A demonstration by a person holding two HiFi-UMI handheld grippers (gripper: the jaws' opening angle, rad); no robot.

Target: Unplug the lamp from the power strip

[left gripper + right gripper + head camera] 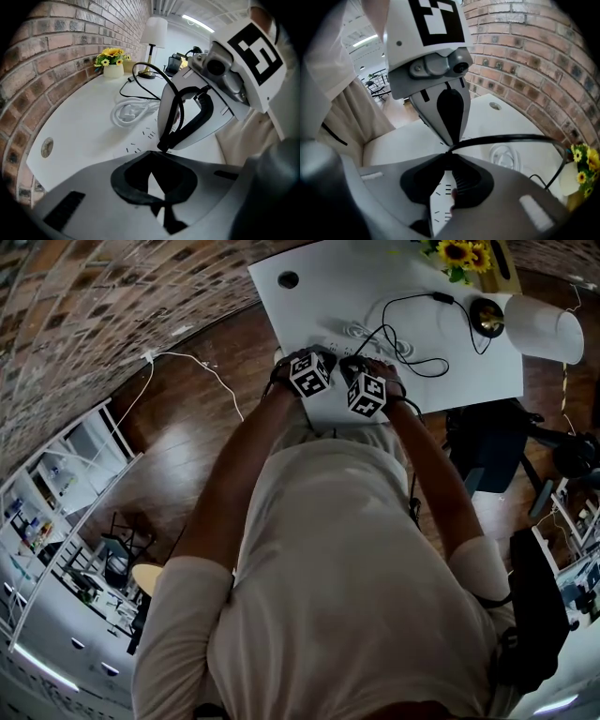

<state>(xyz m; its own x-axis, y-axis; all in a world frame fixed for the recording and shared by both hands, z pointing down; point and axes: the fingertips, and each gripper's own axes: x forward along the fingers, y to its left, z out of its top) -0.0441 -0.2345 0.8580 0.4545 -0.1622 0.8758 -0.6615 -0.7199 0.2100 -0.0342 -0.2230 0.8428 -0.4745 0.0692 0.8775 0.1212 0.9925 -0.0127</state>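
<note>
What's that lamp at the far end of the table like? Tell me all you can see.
The lamp stands upright on the white table, near the brick wall and beside a pot of sunflowers. It has a plain white shade, a slim brass-coloured stem and a round base. Whether it is lit I cannot tell. Its black cord loops across the table, and the right tool is shut on its far end.

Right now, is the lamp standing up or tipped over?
Standing up. The lamp has its shade above a straight stem, with its base on the table.
</note>
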